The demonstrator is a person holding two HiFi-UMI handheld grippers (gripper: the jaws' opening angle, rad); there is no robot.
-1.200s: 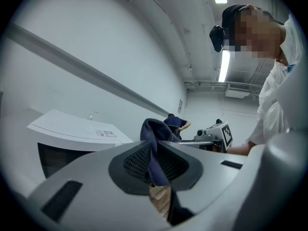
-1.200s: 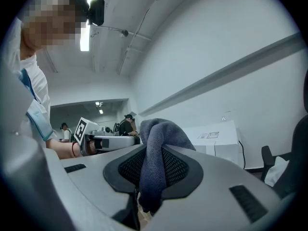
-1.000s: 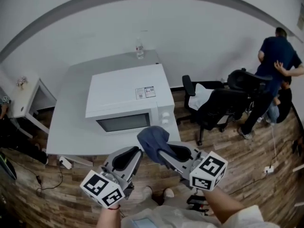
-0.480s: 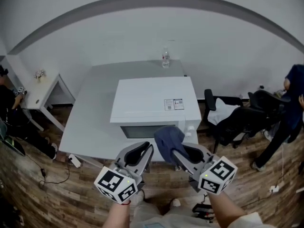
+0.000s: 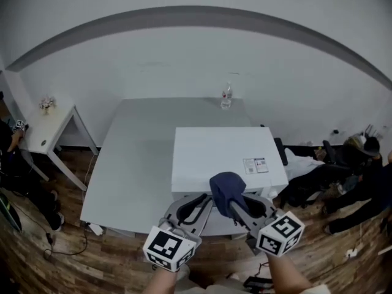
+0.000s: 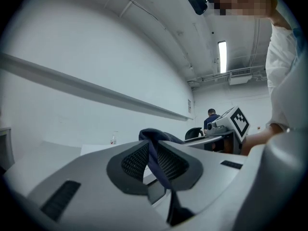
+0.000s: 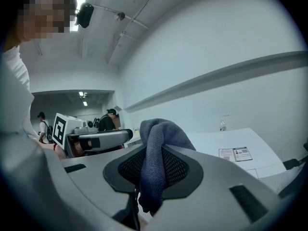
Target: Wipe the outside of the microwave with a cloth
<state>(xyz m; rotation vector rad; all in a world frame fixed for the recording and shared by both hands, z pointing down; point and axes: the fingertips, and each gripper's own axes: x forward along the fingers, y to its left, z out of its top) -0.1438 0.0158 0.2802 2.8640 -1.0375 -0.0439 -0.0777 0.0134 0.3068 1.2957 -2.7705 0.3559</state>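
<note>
The white microwave (image 5: 220,158) stands on the grey table (image 5: 135,164), and I look down on its top. My right gripper (image 5: 231,196) is shut on a dark blue cloth (image 5: 226,185), which bulges out past the fingertips over the microwave's front top edge. In the right gripper view the cloth (image 7: 161,134) is clamped between the mesh pads and hangs down inside. My left gripper (image 5: 207,199) sits just left of the cloth, shut, apart from it. In the left gripper view the cloth (image 6: 156,134) shows just beyond its tips.
A water bottle (image 5: 226,96) stands at the table's far edge. A small white side table (image 5: 46,124) is at the left. Black chairs and people (image 5: 324,176) crowd the right side. A power strip (image 5: 95,228) lies on the wooden floor by the table's near left corner.
Both grippers have come closer to the microwave, which now sits right under them, with the cloth over its front top edge. The people at the right have slid toward the frame's edge.
</note>
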